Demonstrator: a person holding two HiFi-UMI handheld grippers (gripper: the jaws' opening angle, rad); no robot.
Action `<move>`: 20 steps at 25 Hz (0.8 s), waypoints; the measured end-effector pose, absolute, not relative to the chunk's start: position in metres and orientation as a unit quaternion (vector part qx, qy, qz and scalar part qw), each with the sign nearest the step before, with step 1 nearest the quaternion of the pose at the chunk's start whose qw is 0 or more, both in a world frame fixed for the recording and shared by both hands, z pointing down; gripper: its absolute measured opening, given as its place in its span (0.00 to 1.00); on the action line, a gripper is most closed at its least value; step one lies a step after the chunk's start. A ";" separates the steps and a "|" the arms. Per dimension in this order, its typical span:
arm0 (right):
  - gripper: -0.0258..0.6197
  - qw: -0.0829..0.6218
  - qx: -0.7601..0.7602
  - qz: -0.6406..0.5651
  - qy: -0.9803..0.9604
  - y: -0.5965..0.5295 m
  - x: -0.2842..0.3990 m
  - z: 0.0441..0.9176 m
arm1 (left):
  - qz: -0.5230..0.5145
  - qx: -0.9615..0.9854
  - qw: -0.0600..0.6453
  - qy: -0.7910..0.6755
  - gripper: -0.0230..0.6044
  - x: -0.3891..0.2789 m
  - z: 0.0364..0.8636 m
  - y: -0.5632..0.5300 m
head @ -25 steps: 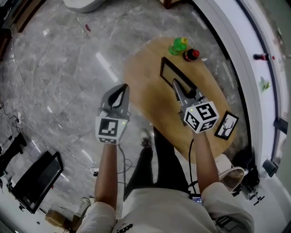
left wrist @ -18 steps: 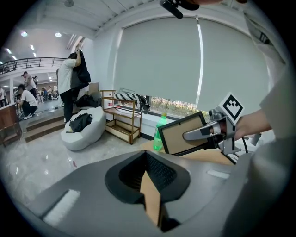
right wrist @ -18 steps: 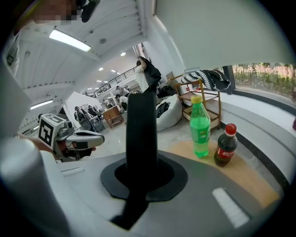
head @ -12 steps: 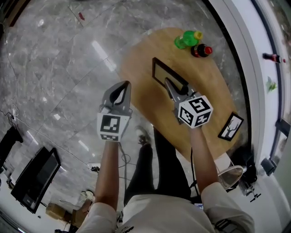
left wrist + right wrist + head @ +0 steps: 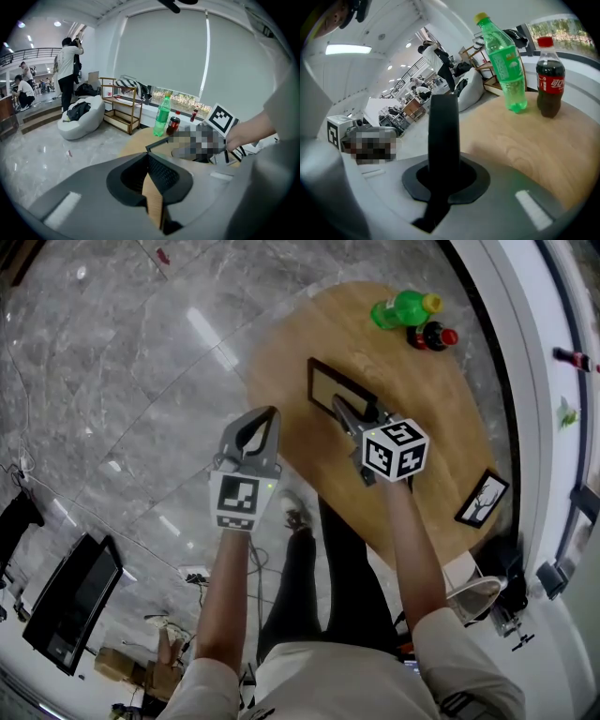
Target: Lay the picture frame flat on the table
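The right hand-held gripper (image 5: 349,416) pinches the edge of the black-rimmed rectangular picture frame (image 5: 333,390) (a thin hold), so it could twist loose and slap the round wooden table (image 5: 422,409).

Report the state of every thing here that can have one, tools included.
Left tool, shut, empty.
Right tool, shut on the frame.
Frame, clamped by one edge, seems tilted, not yet flat.
Small frame, face up, untouched.
Green bottle, upright, capped.
Cola bottle, upright, capped.
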State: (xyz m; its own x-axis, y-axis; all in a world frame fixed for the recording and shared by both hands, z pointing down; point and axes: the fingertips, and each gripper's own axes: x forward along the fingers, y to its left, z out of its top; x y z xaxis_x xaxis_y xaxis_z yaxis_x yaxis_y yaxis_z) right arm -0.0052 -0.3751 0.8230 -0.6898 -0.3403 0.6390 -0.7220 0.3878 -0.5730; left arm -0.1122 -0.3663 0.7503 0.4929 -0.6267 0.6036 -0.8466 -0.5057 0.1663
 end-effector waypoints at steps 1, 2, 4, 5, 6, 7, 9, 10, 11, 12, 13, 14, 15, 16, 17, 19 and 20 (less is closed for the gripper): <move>0.06 0.214 0.330 0.449 -0.802 -0.375 -0.006 0.827 | 0.242 0.832 0.231 -0.443 0.05 -0.113 0.753 -0.365; 0.06 0.212 0.330 0.454 -0.800 -0.375 -0.006 0.831 | 0.242 0.831 0.233 -0.443 0.05 -0.114 0.755 -0.364; 0.07 0.202 0.328 0.469 -0.795 -0.376 -0.007 0.837 | 0.243 0.830 0.237 -0.442 0.05 -0.113 0.759 -0.362; 0.08 0.198 0.327 0.477 -0.791 -0.377 -0.006 0.840 | 0.242 0.830 0.239 -0.441 0.05 -0.112 0.761 -0.362; 0.08 0.196 0.328 0.484 -0.787 -0.379 -0.006 0.844 | 0.242 0.830 0.241 -0.441 0.05 -0.112 0.763 -0.361; 0.09 0.196 0.331 0.489 -0.783 -0.380 -0.004 0.848 | 0.242 0.830 0.242 -0.441 0.05 -0.111 0.764 -0.361; 0.14 0.200 0.343 0.492 -0.775 -0.383 0.001 0.854 | 0.242 0.829 0.247 -0.440 0.05 -0.109 0.767 -0.359; 0.15 0.203 0.349 0.491 -0.772 -0.384 0.003 0.857 | 0.241 0.829 0.249 -0.439 0.05 -0.108 0.767 -0.358; 0.17 0.205 0.354 0.490 -0.769 -0.386 0.006 0.859 | 0.241 0.829 0.251 -0.439 0.05 -0.107 0.768 -0.357; 0.20 0.209 0.359 0.489 -0.767 -0.388 0.008 0.861 | 0.241 0.829 0.252 -0.438 0.05 -0.106 0.768 -0.356; 0.22 0.214 0.363 0.487 -0.765 -0.389 0.010 0.863 | 0.241 0.829 0.253 -0.437 0.05 -0.106 0.769 -0.356; 0.24 0.218 0.366 0.484 -0.764 -0.390 0.011 0.865 | 0.241 0.829 0.254 -0.436 0.05 -0.106 0.769 -0.356; 0.27 0.223 0.369 0.482 -0.763 -0.390 0.013 0.867 | 0.242 0.829 0.255 -0.436 0.05 -0.106 0.770 -0.355; 0.29 0.228 0.372 0.480 -0.761 -0.391 0.015 0.869 | 0.242 0.829 0.256 -0.435 0.05 -0.106 0.770 -0.355; 0.32 0.231 0.375 0.478 -0.760 -0.391 0.016 0.871 | 0.242 0.829 0.257 -0.435 0.05 -0.105 0.770 -0.354; 0.33 0.238 0.383 0.474 -0.756 -0.392 0.020 0.874 | 0.243 0.828 0.257 -0.435 0.05 -0.105 0.770 -0.355; 0.36 0.243 0.389 0.470 -0.754 -0.392 0.022 0.876 | 0.243 0.828 0.257 -0.435 0.05 -0.105 0.771 -0.356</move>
State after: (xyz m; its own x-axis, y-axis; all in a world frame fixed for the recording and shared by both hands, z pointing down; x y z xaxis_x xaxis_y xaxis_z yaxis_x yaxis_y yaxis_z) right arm 0.0221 -0.3923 0.8756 -0.5804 -0.3579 0.7315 -0.8144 0.2558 -0.5209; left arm -0.1049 -0.3556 0.7710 0.5037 -0.5957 0.6256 -0.8451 -0.4901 0.2138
